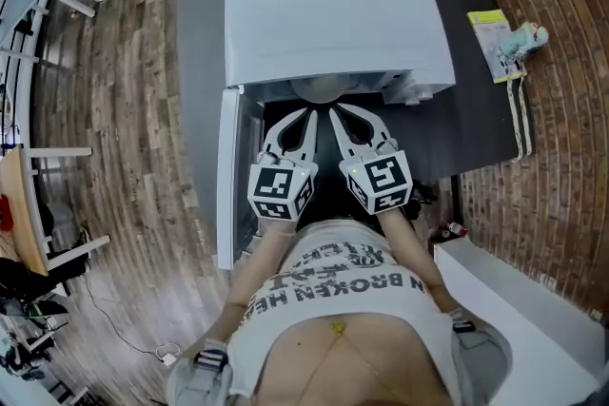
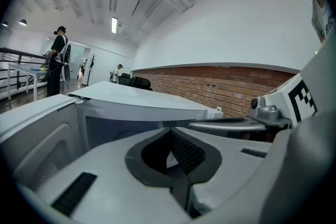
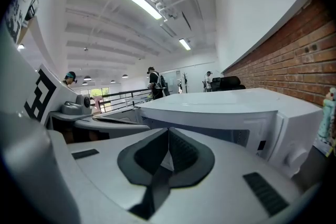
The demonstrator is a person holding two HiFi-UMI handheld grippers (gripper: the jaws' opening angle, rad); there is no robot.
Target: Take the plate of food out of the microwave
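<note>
A white microwave (image 1: 333,14) stands on a dark table (image 1: 476,119), its door (image 1: 226,176) swung open to the left. At the mouth of the cavity a pale plate rim (image 1: 324,90) shows; the food on it is hidden. My left gripper (image 1: 306,114) and right gripper (image 1: 335,114) point side by side at the opening, tips just short of the plate. Both are shut, pads meeting at the tip, nothing seen held. The left gripper (image 2: 169,131) faces the microwave top (image 2: 136,97). The right gripper (image 3: 168,131) faces the microwave front (image 3: 236,107).
A yellow-green packet (image 1: 490,41) and a small pale bottle (image 1: 526,39) lie on the table's right side by the brick wall (image 1: 561,157). A white box (image 1: 523,309) sits at lower right. Cables (image 1: 114,328) lie on the wood floor to the left.
</note>
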